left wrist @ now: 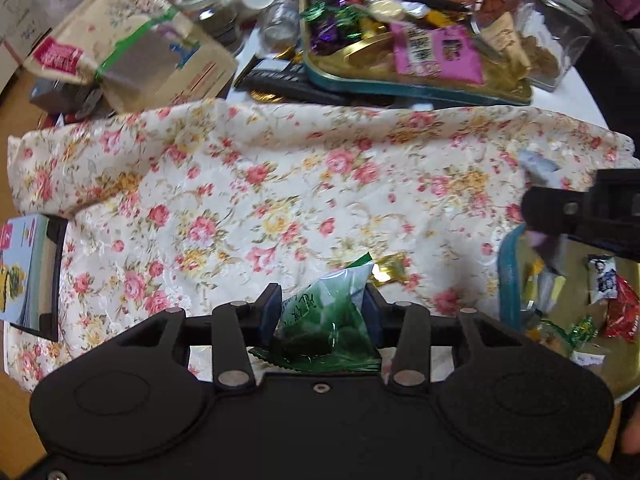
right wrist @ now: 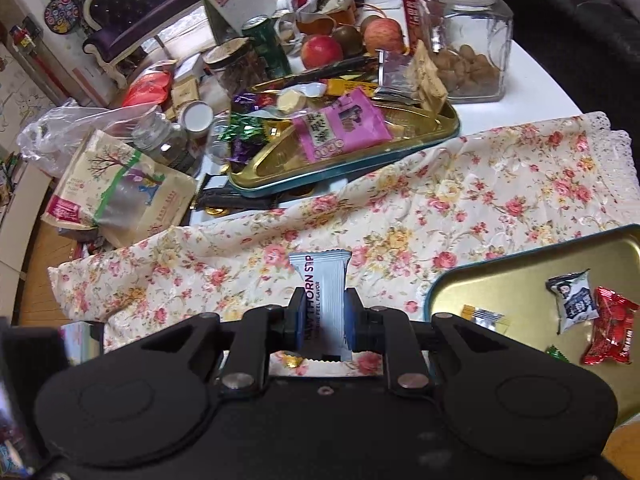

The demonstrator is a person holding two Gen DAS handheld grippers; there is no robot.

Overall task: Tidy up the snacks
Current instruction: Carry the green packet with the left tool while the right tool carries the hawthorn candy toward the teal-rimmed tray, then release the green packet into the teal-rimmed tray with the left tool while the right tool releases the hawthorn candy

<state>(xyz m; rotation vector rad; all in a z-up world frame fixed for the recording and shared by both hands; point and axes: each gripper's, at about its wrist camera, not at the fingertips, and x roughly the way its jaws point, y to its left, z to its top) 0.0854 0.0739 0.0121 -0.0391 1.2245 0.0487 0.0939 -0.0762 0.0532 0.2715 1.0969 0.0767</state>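
Snacks are held in both tools. The left hand-held gripper (left wrist: 323, 308) is clenched on a green translucent snack packet (left wrist: 332, 320), its blue pads (left wrist: 273, 312) pressing the packet from both sides above the floral cloth (left wrist: 280, 184). A gold-wrapped candy (left wrist: 390, 268) lies on the cloth just beyond the packet. The right hand-held gripper (right wrist: 323, 322) is clenched on a white hawthorn strip packet (right wrist: 322, 292), which stands upright between the pads.

The near tin tray (right wrist: 500, 276) rests on the cloth at the right. It contains a blue-and-white candy (right wrist: 574, 300), a red-wrapped candy (right wrist: 610, 332) beside it, and a small yellow-and-silver packet (right wrist: 484, 316) well apart from both.

The far tin tray (right wrist: 400, 160) sits past the cloth edge on the bench (right wrist: 536, 76). It carries a pink packet (right wrist: 340, 128), purple and green foil candies (right wrist: 244, 132) and other wrapped pieces. A glass jar (right wrist: 466, 36) holding brown pieces stands behind this tray, with apples (right wrist: 322, 52) just beside it. A floral pouch (right wrist: 116, 188) lies at the left.
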